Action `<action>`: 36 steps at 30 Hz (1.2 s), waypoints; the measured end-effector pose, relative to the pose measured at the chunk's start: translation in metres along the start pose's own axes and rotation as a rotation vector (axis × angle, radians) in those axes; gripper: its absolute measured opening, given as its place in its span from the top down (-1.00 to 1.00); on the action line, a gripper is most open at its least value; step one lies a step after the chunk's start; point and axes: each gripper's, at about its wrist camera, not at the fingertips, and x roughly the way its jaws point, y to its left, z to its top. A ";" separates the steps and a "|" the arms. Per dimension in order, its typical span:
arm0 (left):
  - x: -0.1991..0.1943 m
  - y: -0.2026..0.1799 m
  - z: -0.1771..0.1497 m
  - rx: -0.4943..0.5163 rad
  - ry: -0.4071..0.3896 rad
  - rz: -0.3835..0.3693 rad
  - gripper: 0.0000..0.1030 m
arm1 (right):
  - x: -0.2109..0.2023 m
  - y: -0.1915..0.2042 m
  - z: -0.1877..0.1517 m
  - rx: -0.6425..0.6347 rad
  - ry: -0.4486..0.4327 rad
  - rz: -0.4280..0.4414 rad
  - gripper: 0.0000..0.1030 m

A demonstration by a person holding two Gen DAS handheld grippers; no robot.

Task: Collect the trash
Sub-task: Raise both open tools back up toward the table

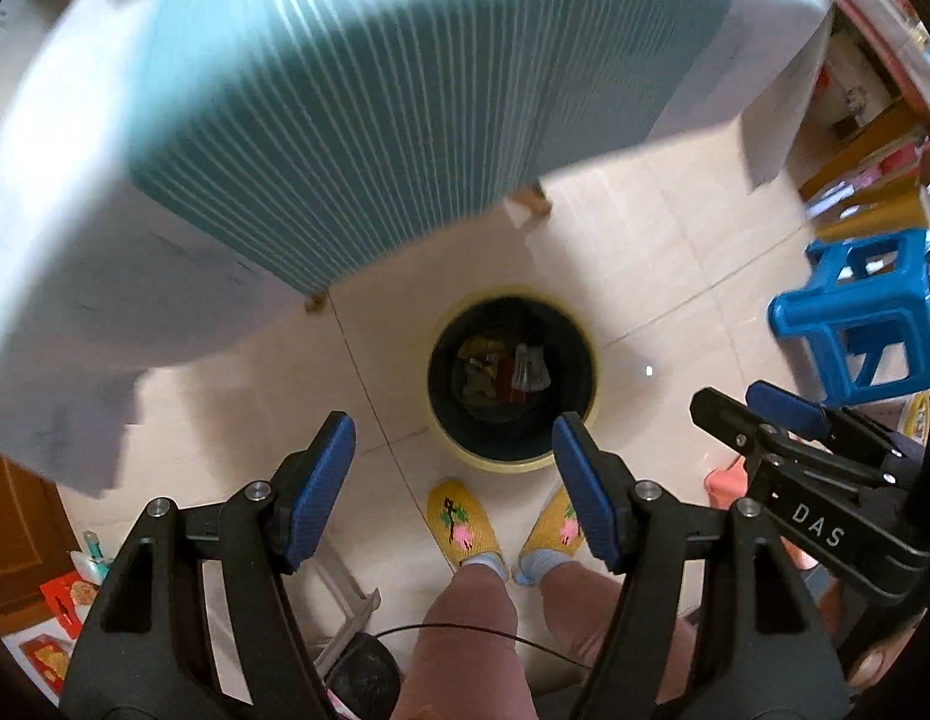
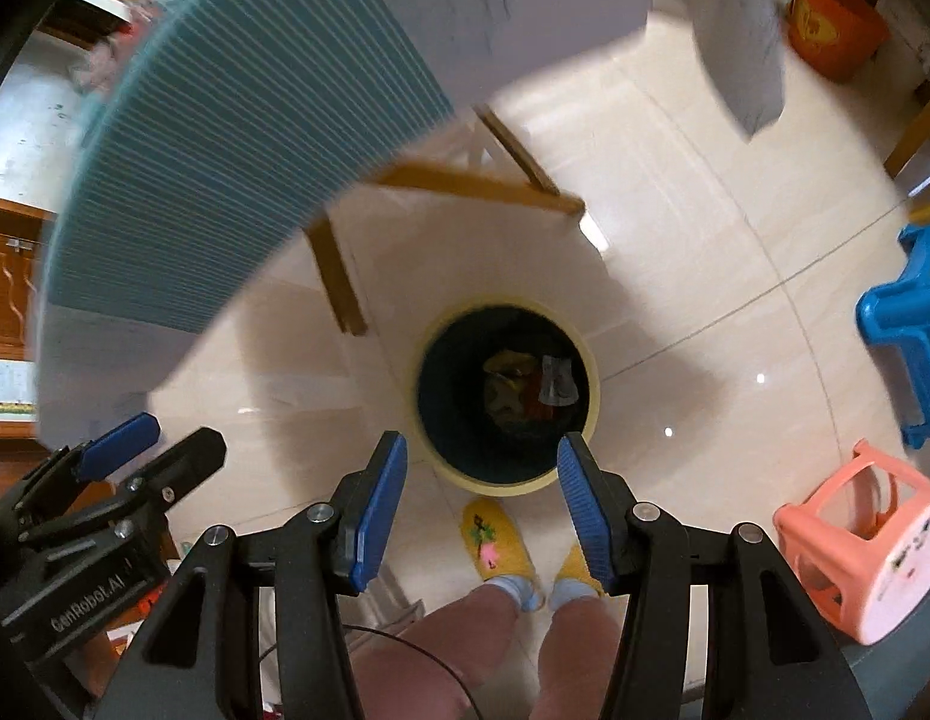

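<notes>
A round yellow trash bin (image 1: 576, 354) with a dark liner stands on the tiled floor below both grippers; it also shows in the right wrist view (image 2: 591, 384). Crumpled trash (image 1: 501, 372) lies at its bottom, seen too in the right wrist view (image 2: 528, 387). My left gripper (image 1: 453, 450) is open and empty, held high above the bin's near rim. My right gripper (image 2: 480, 474) is open and empty above the same rim. The right gripper (image 1: 759, 402) appears at the right of the left wrist view, and the left gripper (image 2: 147, 441) at the left of the right wrist view.
A table with a teal ribbed mat (image 1: 369, 102) and grey cloth (image 1: 75, 276) overhangs at the top left, on wooden legs (image 2: 339, 276). A blue stool (image 1: 855, 324) and a pink stool (image 2: 861, 546) stand at the right. The person's feet in yellow slippers (image 1: 462, 522) stand beside the bin.
</notes>
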 end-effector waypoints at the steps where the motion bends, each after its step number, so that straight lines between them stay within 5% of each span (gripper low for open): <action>1: -0.019 0.001 0.003 -0.002 -0.020 0.003 -0.28 | -0.018 0.005 0.001 -0.003 -0.015 0.011 -0.03; 14: -0.225 0.022 0.033 -0.108 -0.343 0.031 -0.28 | -0.217 0.041 0.028 -0.059 -0.269 0.121 -0.03; 19: -0.279 0.029 0.035 -0.165 -0.442 0.072 -0.28 | -0.254 0.048 0.037 -0.099 -0.337 0.162 -0.03; 25: -0.308 0.044 0.029 -0.236 -0.465 0.099 -0.28 | -0.273 0.068 0.045 -0.179 -0.356 0.198 -0.03; 36: -0.295 0.105 0.047 -0.356 -0.401 0.074 -0.28 | -0.259 0.134 0.085 -0.291 -0.337 0.244 -0.03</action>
